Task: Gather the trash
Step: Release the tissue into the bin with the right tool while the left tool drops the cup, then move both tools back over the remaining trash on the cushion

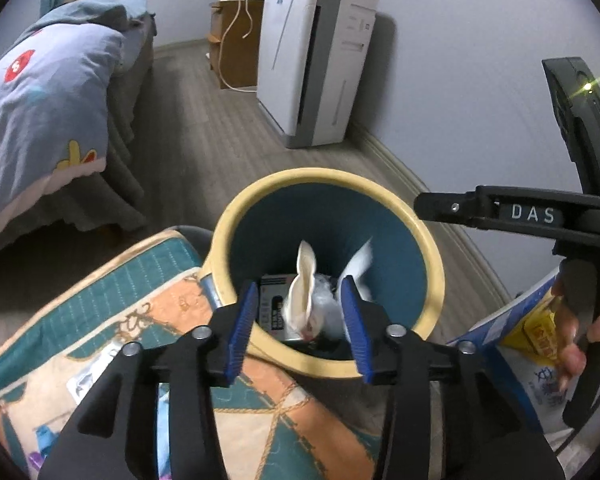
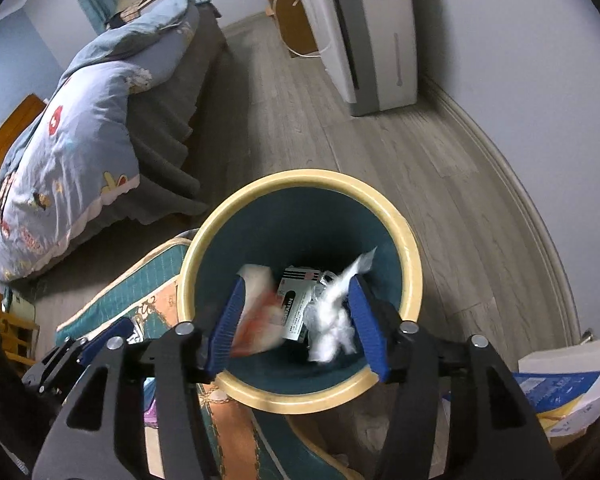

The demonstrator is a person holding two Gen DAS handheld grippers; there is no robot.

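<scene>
Wood floor (image 1: 204,136), bed (image 1: 40,92), perhaps purifier (image 1: 312,64)

bin (image 2: 300,184) on floor, trash (image 2: 332,320) inside | bed (image 2: 84,140) left | cushion (image 1: 100,320) beside bin | appliance (image 1: 312,60) behind

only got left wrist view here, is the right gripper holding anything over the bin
Observer: No, the right gripper is open above the bin, with blurred white tissue between its fingers.
Operator: anything else blurred there
Observer: Yes, a pale, orange-tinted wrapper beside its left finger.
Operator: whats past the bin on my right
Observer: A white box above blue-printed packaging.
Operator: see my gripper from there
Observer: Yes, the left gripper shows at lower left, over the patterned cushion.
</scene>
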